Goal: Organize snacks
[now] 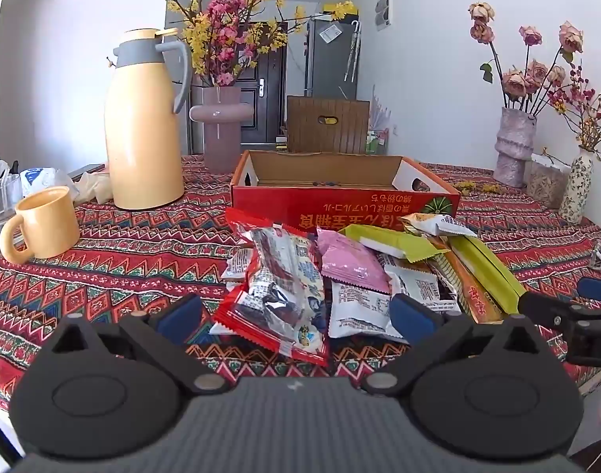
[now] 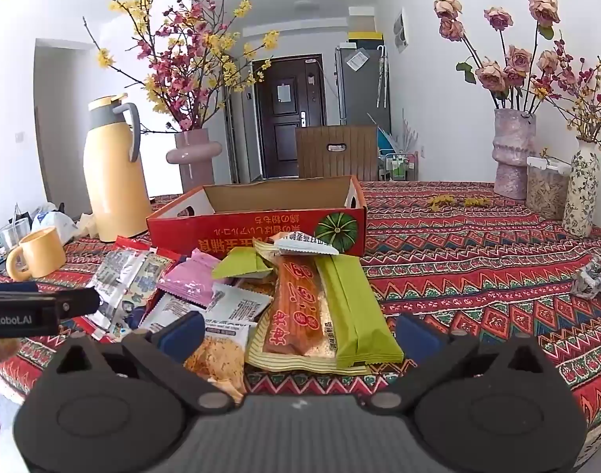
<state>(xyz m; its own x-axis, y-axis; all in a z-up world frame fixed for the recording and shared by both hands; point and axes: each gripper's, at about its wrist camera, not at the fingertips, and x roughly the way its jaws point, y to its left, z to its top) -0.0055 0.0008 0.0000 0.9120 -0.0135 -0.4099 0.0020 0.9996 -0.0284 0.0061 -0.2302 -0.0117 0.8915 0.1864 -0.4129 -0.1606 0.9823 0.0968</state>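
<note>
A heap of snack packets lies on the patterned tablecloth before a shallow red cardboard box (image 1: 340, 207) (image 2: 257, 228) that looks empty. In the left wrist view my left gripper (image 1: 296, 315) hovers open over the near edge of the heap, above a red-edged packet (image 1: 284, 295); a pink packet (image 1: 351, 262) and white packets (image 1: 359, 307) lie beside it. In the right wrist view my right gripper (image 2: 300, 333) stands open over an orange packet (image 2: 300, 307) and a green bar (image 2: 351, 311). Neither gripper touches anything. Each gripper's tip shows at the edge of the other's view.
A yellow thermos jug (image 1: 142, 126) and yellow mug (image 1: 44, 224) stand at the left, with a glass (image 1: 0, 197) behind. Flower vases (image 2: 511, 149) (image 2: 582, 193) and a clear container (image 2: 545, 185) line the far right. A crumpled wrapper (image 2: 592, 278) lies at right.
</note>
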